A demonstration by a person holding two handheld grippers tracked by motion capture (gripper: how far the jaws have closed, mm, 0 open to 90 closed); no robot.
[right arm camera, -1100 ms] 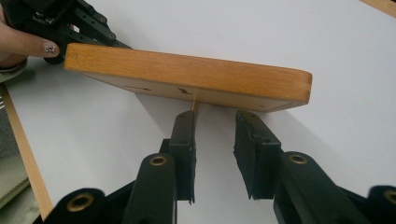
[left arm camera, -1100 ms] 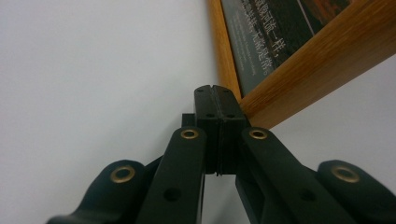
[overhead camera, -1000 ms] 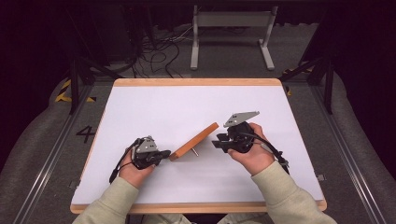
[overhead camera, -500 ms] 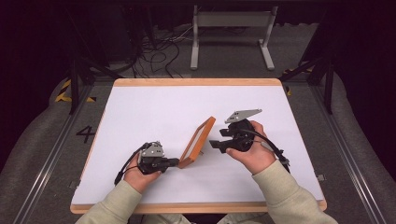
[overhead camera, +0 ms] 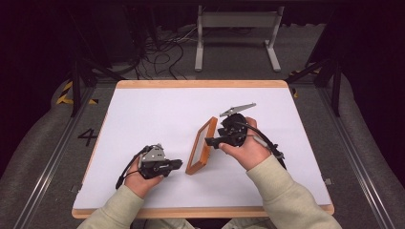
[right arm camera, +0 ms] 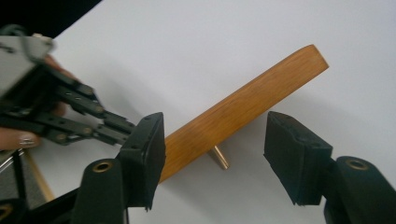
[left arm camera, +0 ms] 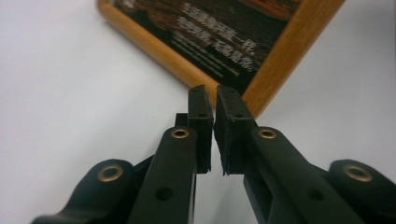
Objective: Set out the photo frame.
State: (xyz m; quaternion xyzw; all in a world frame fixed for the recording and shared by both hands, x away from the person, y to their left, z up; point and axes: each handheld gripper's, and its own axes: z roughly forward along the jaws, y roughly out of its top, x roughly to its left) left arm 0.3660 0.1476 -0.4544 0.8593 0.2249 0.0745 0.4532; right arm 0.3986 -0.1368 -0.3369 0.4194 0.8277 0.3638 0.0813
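Opening wide, the right gripper (right arm camera: 212, 158) has just let go of the wooden picture frame (overhead camera: 202, 145), which now stands propped on its back peg near the table (overhead camera: 143, 109) middle. The left gripper (left arm camera: 212, 135), nearly closed and empty, sits off its corner, so the standing-up looks done.

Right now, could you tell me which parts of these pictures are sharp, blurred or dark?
High view: the white table is evenly lit and the floor behind is dark. Left gripper view: the picture frame's text is soft and the left tongs are sharper. Right gripper view: the frame's wooden edge is crisp and the left tongs at the picture's left edge are blurred.
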